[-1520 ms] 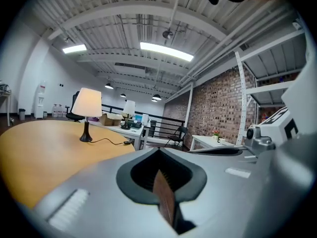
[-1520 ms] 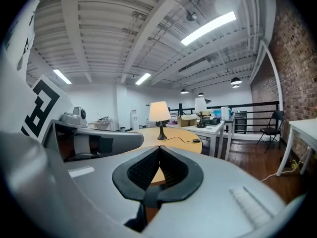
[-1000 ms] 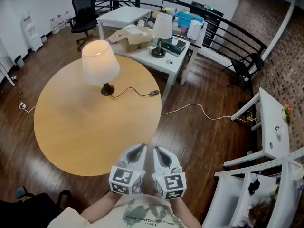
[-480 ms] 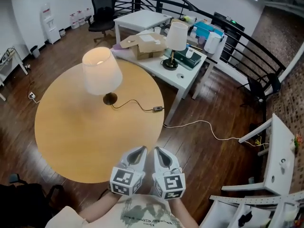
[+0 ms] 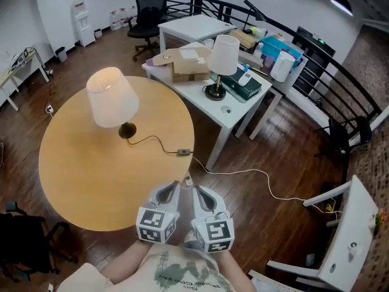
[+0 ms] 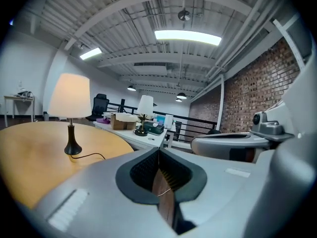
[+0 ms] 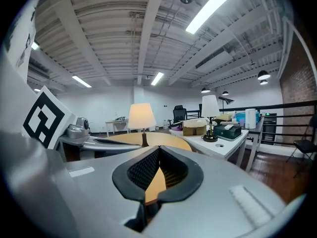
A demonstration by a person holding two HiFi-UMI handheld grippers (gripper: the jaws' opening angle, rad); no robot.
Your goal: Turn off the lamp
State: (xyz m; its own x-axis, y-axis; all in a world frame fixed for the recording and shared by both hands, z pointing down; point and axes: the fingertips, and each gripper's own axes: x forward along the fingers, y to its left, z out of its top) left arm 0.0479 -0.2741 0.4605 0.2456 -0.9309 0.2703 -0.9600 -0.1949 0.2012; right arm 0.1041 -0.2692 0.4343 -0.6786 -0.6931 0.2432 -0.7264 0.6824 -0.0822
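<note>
A lit lamp (image 5: 112,96) with a cream shade and a dark base stands on the round wooden table (image 5: 79,175). Its thin cord runs right to a small inline switch (image 5: 182,152) near the table's edge. My left gripper (image 5: 172,189) and right gripper (image 5: 203,193) hang side by side at the table's near edge, just short of the switch. Both are shut and hold nothing. The lamp (image 6: 71,95) shows at the left in the left gripper view, beyond that gripper (image 6: 159,150). In the right gripper view the lamp (image 7: 141,115) glows straight ahead of that gripper (image 7: 158,150).
A white table (image 5: 234,111) to the right carries an unlit second lamp (image 5: 225,55), a cardboard box (image 5: 189,66) and other items. A white cable (image 5: 255,175) trails over the wooden floor. An office chair (image 5: 148,5) and a black railing (image 5: 340,72) stand further back.
Both grippers have travelled along the table's edge together. The cord switch now lies much closer in front of them, and the lamp sits further left in the head view.
</note>
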